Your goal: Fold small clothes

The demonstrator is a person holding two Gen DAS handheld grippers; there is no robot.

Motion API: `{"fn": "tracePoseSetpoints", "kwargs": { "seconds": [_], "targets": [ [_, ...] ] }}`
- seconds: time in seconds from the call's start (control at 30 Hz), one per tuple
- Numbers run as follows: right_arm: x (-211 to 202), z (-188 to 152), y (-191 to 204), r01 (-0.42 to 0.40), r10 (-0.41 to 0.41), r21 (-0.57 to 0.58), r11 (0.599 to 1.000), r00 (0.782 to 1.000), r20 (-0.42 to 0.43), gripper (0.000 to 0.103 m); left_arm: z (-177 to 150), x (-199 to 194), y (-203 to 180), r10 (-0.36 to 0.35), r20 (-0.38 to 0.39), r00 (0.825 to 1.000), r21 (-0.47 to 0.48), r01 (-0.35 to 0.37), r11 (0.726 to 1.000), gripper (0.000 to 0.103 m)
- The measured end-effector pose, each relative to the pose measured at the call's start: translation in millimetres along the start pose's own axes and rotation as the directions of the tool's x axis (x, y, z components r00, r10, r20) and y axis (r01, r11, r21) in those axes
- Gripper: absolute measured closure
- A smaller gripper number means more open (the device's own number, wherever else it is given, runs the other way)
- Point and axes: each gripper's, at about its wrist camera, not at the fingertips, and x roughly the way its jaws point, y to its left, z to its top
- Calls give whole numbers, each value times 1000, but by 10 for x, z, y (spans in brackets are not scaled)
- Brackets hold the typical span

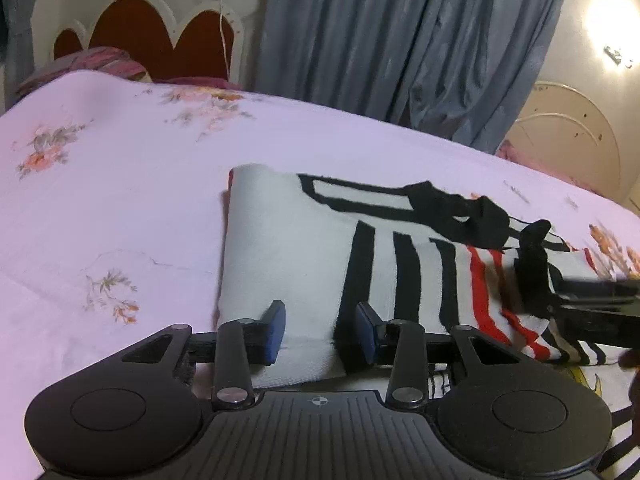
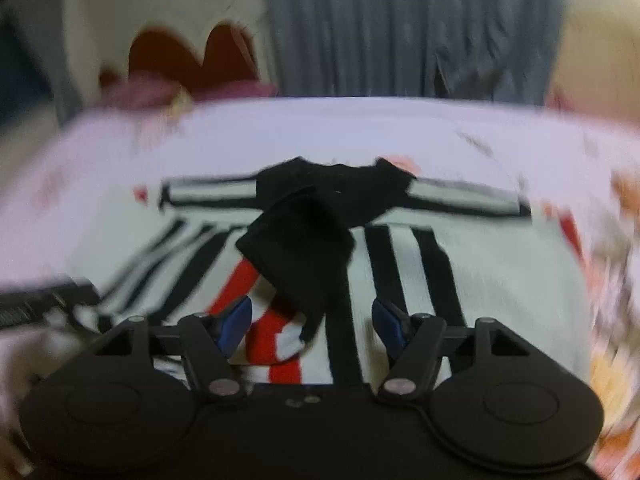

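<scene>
The left gripper (image 1: 320, 330), jaws open, straddles the near edge of the shirt (image 1: 304, 248), whose long axis runs rightward toward the open right gripper (image 2: 311, 326).

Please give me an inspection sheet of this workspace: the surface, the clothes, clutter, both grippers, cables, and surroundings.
Surface: pink floral bedsheet, lightly wrinkled.
Job's things: white garment with black and red stripes, lying partly folded; black collar bunched on top.
Clutter: pillow near headboard.
Grippers: left gripper open over the garment's near edge; right gripper open, view blurred.
Cables: thin cord hanging by headboard.
Surroundings: blue-grey curtain, red headboard, wall lamp.
</scene>
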Motion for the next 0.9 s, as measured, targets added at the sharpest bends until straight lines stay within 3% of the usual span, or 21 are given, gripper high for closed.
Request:
{"fn": "tracePoseSetpoints", "kwargs": {
  "seconds": [0.07, 0.1, 0.13, 0.27, 0.33, 0.37, 0.43, 0.5, 0.53, 0.6, 0.63, 0.7, 0.77, 0.8, 0.9],
  "targets": [
    [5, 53, 76, 69, -67, -59, 996, 997, 36, 76, 10, -1, -69, -13, 21, 1000, 16, 13, 1000, 63],
    [5, 100, 48, 53, -52, -46, 998, 998, 28, 95, 8, -9, -69, -10, 27, 1000, 28, 10, 1000, 63],
    [-41, 147, -3, 34, -34, -15, 999, 999, 41, 98, 11, 6, -105, -10, 33, 999, 41, 9, 999, 63],
    [-569, 252, -196, 26, -42, 73, 997, 974, 224, 98, 48, -4, -158, -45, 70, 997, 75, 40, 996, 63],
    [-710, 167, -337, 36, -65, 113, 993, 960, 272, 98, 11, 148, -168, -26, 11, 1000, 89, 25, 996, 63],
    [-641, 82, -408, 47, -77, 130, 990, 968, 238, 98, -15, 221, -152, -20, -15, 1000, 80, 21, 997, 63],
    [-303, -129, -571, 46, -59, 179, 983, 996, 71, 98, -57, 289, -130, -20, -34, 999, 79, 23, 997, 63],
    [-97, -332, -701, 28, -20, 243, 970, 999, -36, 96, -52, 281, -156, -18, -34, 999, 106, 21, 994, 63],
    [-87, -394, -738, 23, -11, 270, 963, 999, -43, 93, -50, 274, -155, -20, -35, 999, 113, 24, 993, 63],
    [-162, -431, -786, 30, -25, 308, 951, 1000, -17, 80, -42, 261, -130, -30, -34, 999, 111, 34, 993, 63],
    [-195, -437, -811, 33, -33, 320, 947, 999, -5, 65, -48, 258, -125, -33, -32, 999, 110, 36, 993, 63],
    [-204, -443, -903, 23, -30, 356, 934, 999, 15, 50, -50, 253, -115, -34, -32, 999, 113, 37, 993, 63],
    [-153, -442, -1004, -13, 9, 408, 913, 1000, 10, 70, -46, 267, -117, -38, -30, 999, 112, 41, 993, 63],
    [-121, -451, -1077, -48, 49, 435, 899, 999, 9, 99, -52, 293, -132, -27, -35, 999, 129, 31, 991, 63],
    [-61, -445, -1017, -25, 35, 407, 913, 999, -17, 98, -51, 327, -209, 11, -48, 999, 194, -1, 981, 63]
  ]
}}
